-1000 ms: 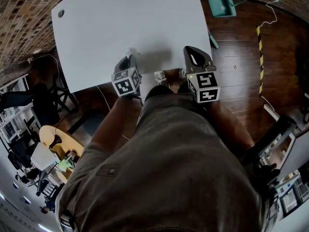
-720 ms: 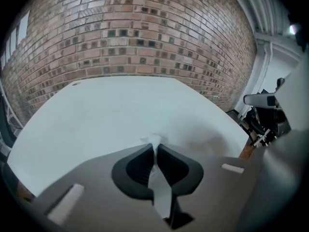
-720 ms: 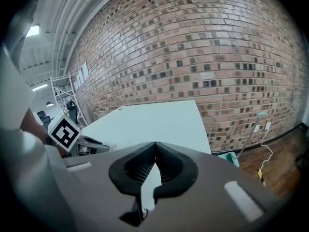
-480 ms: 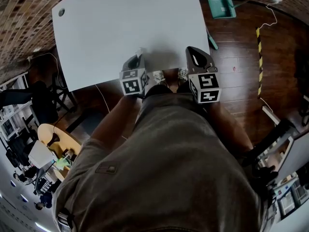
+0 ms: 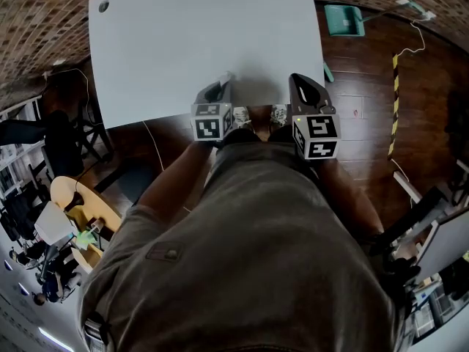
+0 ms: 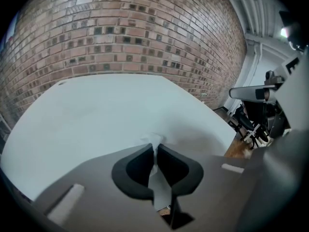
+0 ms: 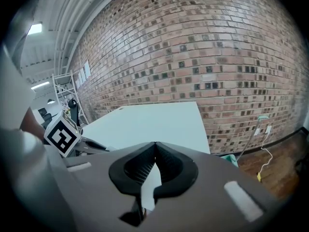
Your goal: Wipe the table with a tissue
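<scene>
The white table (image 5: 198, 35) fills the top of the head view. My left gripper (image 5: 222, 86) is at the table's near edge, shut on a white tissue (image 5: 224, 78). In the left gripper view the tissue (image 6: 155, 141) pokes out crumpled from between the closed jaws of the left gripper (image 6: 155, 148), just above the table (image 6: 106, 110). My right gripper (image 5: 302, 84) hovers at the near right corner, and in its own view the right gripper (image 7: 155, 146) is shut with nothing held. The table (image 7: 149, 117) lies ahead of it.
A teal dustpan (image 5: 343, 19) lies on the wooden floor beyond the table's right side. A yellow-black strip (image 5: 394, 101) runs along the floor at right. Dark chairs (image 5: 62, 134) and a round wooden table (image 5: 80, 211) stand at left. A brick wall (image 6: 125, 37) is behind the table.
My left gripper has slid to the right along the near table edge with the tissue, closer to the right gripper. The right gripper has barely moved.
</scene>
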Demonstrator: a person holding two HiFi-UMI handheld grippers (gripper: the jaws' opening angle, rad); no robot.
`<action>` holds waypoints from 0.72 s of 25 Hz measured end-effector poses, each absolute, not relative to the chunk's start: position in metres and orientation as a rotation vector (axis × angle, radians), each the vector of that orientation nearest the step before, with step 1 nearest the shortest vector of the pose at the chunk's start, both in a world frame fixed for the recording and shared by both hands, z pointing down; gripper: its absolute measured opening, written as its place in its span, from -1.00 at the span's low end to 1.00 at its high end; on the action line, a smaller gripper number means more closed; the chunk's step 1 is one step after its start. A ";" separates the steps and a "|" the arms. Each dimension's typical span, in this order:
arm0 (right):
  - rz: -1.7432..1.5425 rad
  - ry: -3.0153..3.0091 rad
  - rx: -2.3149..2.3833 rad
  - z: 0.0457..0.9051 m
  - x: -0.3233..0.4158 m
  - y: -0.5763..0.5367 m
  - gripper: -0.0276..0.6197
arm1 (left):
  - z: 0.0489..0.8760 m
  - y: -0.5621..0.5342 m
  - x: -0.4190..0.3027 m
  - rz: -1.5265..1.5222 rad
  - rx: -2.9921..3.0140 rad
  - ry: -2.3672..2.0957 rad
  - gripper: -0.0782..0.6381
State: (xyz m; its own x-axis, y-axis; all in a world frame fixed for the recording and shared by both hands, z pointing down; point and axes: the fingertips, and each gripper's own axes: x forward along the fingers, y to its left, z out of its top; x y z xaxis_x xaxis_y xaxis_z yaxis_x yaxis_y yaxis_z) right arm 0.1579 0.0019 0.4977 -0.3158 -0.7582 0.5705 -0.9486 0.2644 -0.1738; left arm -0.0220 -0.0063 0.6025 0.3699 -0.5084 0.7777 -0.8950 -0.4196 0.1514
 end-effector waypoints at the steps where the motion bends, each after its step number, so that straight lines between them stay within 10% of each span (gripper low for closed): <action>1: 0.699 -2.173 1.545 0.498 0.156 0.001 -0.87 | 0.603 -0.006 -0.025 0.884 2.062 -1.216 -0.72; 18: 0.598 -2.262 1.401 0.487 0.091 -0.021 -0.87 | 0.599 -0.009 -0.129 0.823 1.908 -1.457 -0.72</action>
State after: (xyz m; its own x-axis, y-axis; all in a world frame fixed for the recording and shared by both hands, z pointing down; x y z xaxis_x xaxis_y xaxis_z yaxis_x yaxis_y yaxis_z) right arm 0.0909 -0.0211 0.4873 -0.4097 -0.7278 0.5499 -0.9045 0.4023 -0.1415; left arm -0.1288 -0.0088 0.5995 0.2074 -0.6025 0.7707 -0.9710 -0.2223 0.0875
